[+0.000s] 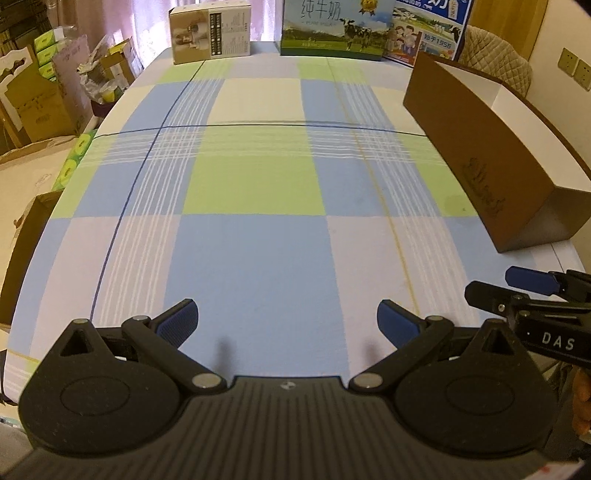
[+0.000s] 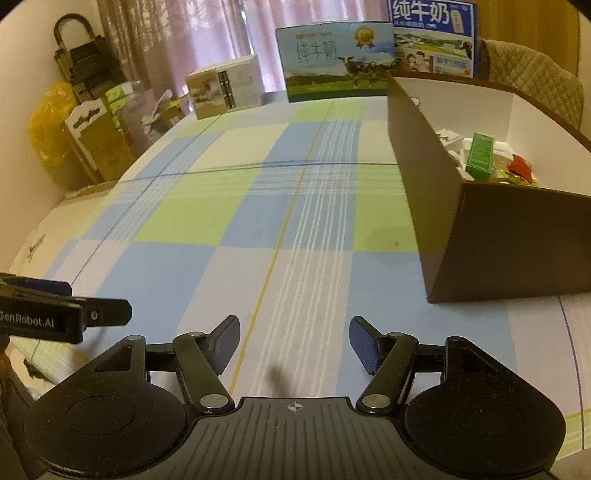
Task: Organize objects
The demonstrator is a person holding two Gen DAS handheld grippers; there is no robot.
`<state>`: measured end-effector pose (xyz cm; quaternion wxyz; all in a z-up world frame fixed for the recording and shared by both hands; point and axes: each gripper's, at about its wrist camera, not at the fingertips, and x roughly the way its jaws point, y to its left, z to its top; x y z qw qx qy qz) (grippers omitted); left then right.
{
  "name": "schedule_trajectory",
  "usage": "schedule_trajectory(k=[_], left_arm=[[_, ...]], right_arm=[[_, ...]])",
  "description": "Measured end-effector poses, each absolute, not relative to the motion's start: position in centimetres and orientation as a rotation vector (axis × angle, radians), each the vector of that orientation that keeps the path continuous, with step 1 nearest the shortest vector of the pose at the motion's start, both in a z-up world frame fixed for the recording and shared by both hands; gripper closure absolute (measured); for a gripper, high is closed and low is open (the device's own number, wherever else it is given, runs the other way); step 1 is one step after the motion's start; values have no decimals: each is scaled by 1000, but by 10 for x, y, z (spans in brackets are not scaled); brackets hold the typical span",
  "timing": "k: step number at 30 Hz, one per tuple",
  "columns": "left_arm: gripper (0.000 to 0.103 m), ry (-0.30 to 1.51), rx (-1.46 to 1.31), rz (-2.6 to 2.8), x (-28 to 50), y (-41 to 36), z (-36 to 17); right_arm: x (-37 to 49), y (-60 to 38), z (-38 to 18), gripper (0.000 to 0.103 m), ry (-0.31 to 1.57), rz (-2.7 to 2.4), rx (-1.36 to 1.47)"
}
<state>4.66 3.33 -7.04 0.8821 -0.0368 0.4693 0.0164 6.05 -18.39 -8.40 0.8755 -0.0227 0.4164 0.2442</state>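
Note:
A brown cardboard box (image 2: 517, 240) with a white inside stands on the right of the checked tablecloth (image 2: 258, 221). Inside it lie a green packet (image 2: 479, 155), white packets (image 2: 448, 138) and a red wrapper (image 2: 521, 166). In the left wrist view the same box (image 1: 480, 147) shows only its brown outer wall. My left gripper (image 1: 286, 323) hangs open over the near part of the cloth, nothing between its fingers. My right gripper (image 2: 294, 341) is open and empty too, left of the box. Each gripper shows in the other's view, the right gripper (image 1: 532, 291) at the edge and the left gripper (image 2: 66, 312) likewise.
At the table's far edge stand a beige carton (image 2: 225, 88), a milk carton with a cow picture (image 2: 336, 61) and a blue milk carton (image 2: 434, 35). Cardboard boxes (image 2: 96, 140) and a yellow bag (image 2: 48, 122) crowd the floor at left. A quilted chair back (image 2: 535, 81) stands behind the brown box.

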Motion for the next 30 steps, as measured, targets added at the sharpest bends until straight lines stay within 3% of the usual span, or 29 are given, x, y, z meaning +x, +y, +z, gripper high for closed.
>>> schedule_trajectory(k=[30], left_arm=[[1, 1015, -46, 45, 48, 28, -84]], right_arm=[[62, -187, -87, 40, 897, 511, -26]])
